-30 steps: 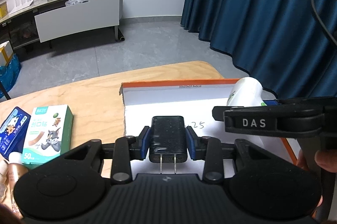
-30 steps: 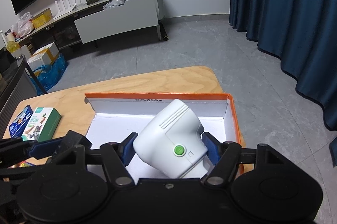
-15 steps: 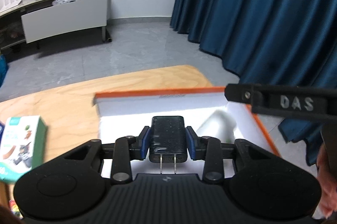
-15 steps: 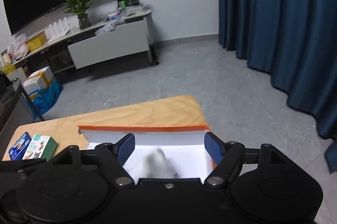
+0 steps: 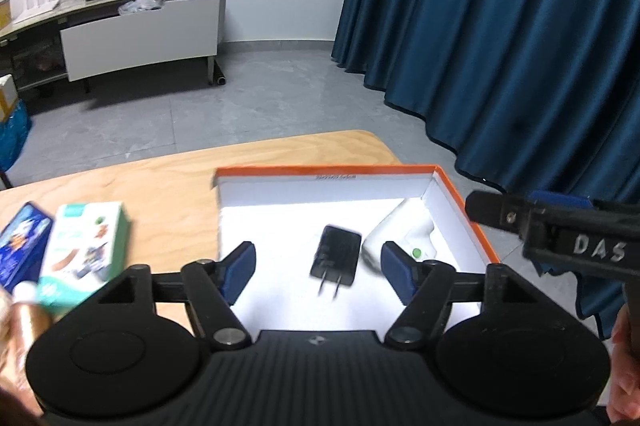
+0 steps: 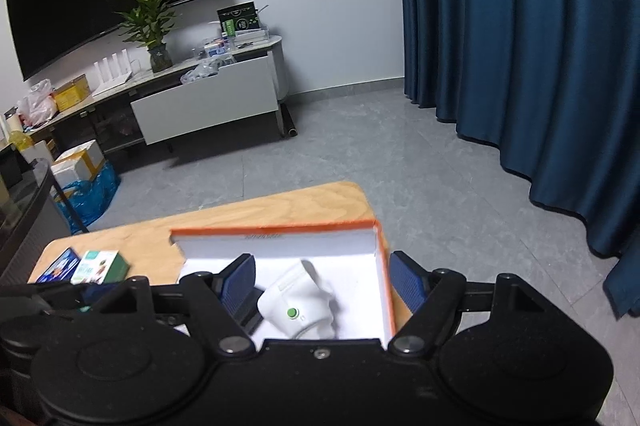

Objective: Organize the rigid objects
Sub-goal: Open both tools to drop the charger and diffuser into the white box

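An orange-rimmed white box (image 5: 320, 172) sits on the wooden table's right end. Inside it lie a black plug charger (image 5: 336, 260) and a white device with a green button (image 5: 404, 240). My left gripper (image 5: 318, 276) is open and empty above the box, the charger lying between and below its blue pads. My right gripper (image 6: 322, 284) is open and empty above the same box (image 6: 280, 228), over the white device (image 6: 298, 300). The right gripper also shows at the right edge of the left wrist view (image 5: 560, 238).
A green and white carton (image 5: 86, 246) and a blue carton (image 5: 22, 250) lie on the table left of the box; both show in the right wrist view (image 6: 100, 266). A copper-coloured bottle (image 5: 24, 318) is at the lower left. Blue curtains hang to the right.
My left gripper opened and dropped the black charger into the box. My right gripper opened earlier, left the white device in the box, and has lifted up.
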A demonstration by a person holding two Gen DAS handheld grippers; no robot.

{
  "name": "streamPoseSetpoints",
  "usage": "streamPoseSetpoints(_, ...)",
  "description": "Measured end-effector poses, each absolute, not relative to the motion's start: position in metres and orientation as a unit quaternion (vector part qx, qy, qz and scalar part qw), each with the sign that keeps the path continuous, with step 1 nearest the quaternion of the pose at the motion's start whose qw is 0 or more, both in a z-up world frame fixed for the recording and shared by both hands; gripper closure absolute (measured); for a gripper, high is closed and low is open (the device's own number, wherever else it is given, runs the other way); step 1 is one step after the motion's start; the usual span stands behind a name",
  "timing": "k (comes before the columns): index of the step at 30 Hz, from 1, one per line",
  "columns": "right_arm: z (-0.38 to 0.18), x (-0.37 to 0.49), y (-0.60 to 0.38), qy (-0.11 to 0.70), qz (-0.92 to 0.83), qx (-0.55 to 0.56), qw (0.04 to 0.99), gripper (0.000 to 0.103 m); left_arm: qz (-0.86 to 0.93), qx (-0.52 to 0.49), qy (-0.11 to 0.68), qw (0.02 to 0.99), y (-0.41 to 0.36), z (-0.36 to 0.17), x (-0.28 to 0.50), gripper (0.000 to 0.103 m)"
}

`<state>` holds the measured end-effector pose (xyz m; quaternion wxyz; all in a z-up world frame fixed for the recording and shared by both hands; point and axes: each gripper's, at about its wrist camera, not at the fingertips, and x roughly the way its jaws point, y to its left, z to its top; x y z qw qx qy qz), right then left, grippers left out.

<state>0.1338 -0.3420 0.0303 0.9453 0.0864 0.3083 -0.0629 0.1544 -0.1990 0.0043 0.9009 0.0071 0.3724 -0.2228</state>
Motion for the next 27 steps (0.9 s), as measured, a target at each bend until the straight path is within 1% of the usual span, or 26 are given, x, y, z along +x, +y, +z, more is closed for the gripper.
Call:
streamPoseSetpoints(11, 0.021, 0.088, -0.304, 0.319, -0.054, 0.076, 0.943, 0.013, -0.203, 0.022, 0.362, 0.91, -0.17, 0.017, 0.113, 0.031)
streamPoseSetpoints(15, 0.024, 0.078, -0.296, 0.316, -0.048, 0.071, 0.945, 0.013, -0.199, 0.019, 0.353, 0.914, -0.165, 0.021, 0.103, 0.029)
streamPoseSetpoints(27, 0.028, 0.06, -0.285, 0.308, -0.041, 0.063, 0.948, 0.013, -0.201, 0.019, 0.332, 0.922, -0.153, 0.025, 0.077, 0.028)
